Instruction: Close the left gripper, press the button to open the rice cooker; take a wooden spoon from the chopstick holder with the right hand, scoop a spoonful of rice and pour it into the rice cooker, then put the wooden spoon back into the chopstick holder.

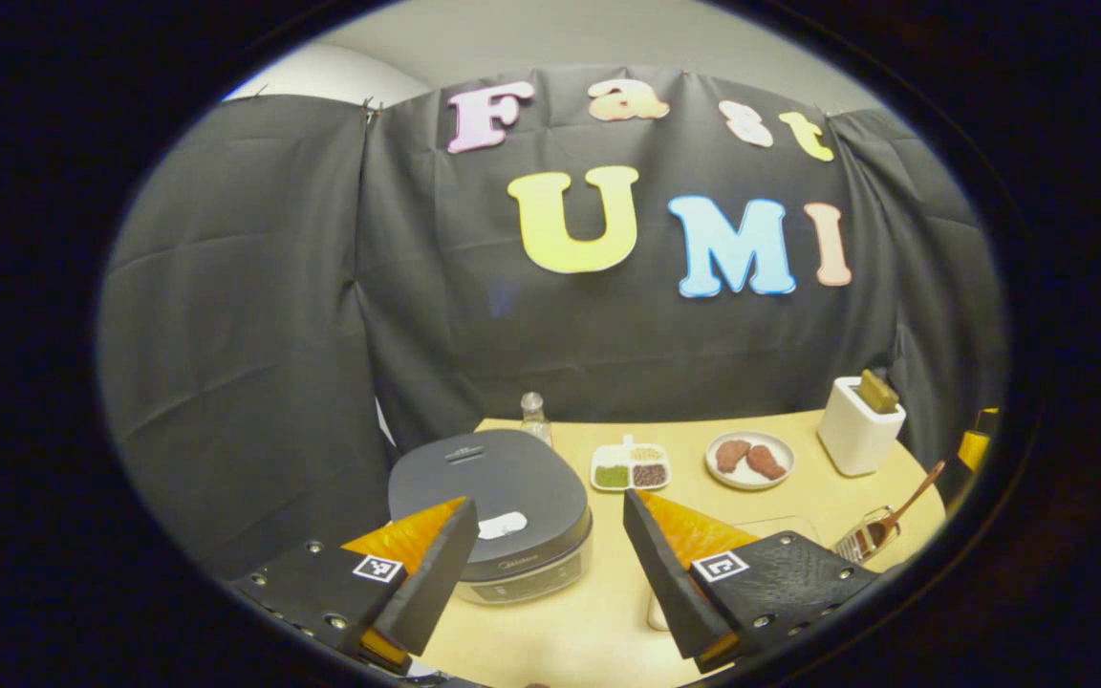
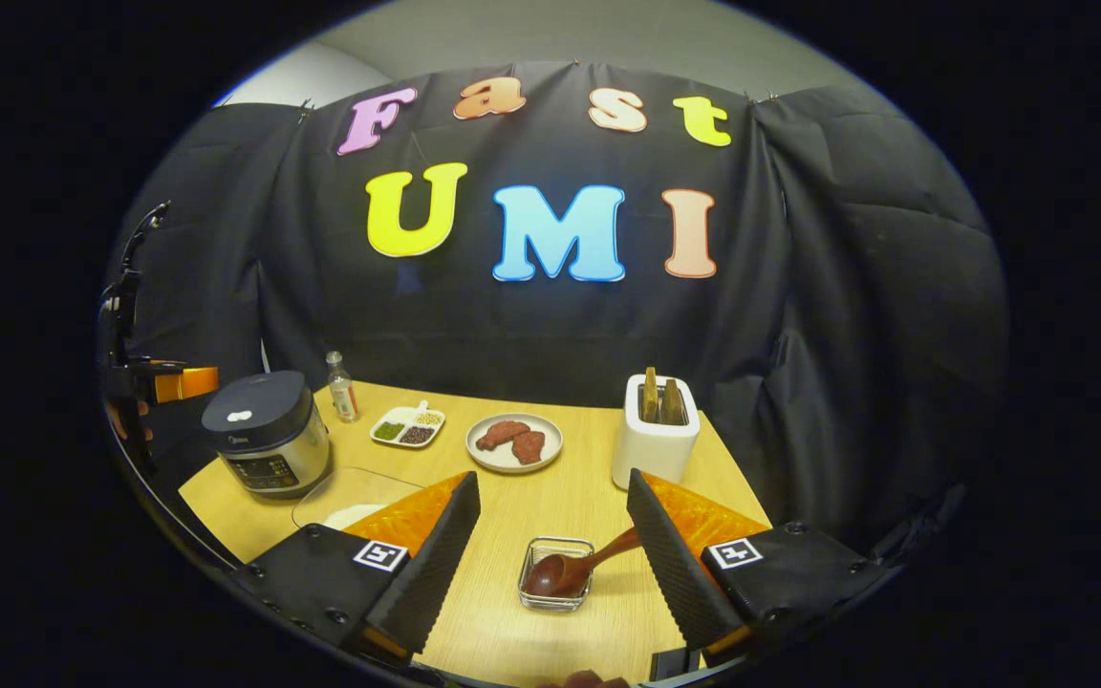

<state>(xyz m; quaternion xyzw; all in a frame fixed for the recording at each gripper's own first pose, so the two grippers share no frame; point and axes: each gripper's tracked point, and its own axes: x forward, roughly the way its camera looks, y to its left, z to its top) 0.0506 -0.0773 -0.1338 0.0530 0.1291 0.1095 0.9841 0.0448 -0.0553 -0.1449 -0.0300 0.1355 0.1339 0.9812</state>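
The left claw (image 1: 550, 559) is released, its two fingers spread wide above the near edge of the wooden surface (image 1: 799, 506), gripping nothing. Between and just beyond its fingers stands the rice cooker (image 1: 503, 497), lid down, with a pale button (image 1: 501, 525) on the lid's near side. Past the cooker stands a small clear bottle (image 1: 534, 417); to its right lie a divided dish of grains (image 1: 631, 467) and a plate with two reddish pieces (image 1: 749, 459).

The right claw (image 2: 550, 564) is likewise released and holds nothing. Between its fingers, on the surface, sits a small square glass dish (image 2: 557, 573) with the wooden spoon (image 2: 574, 567) resting in it, bowl down in the dish and handle slanting up to the right, toward the right finger. Farther off stands the white chopstick holder (image 2: 656, 444), with two wooden pieces sticking up from it. A clear container holding something white (image 2: 350, 497) lies just in front of the cooker, partly hidden by the left finger.
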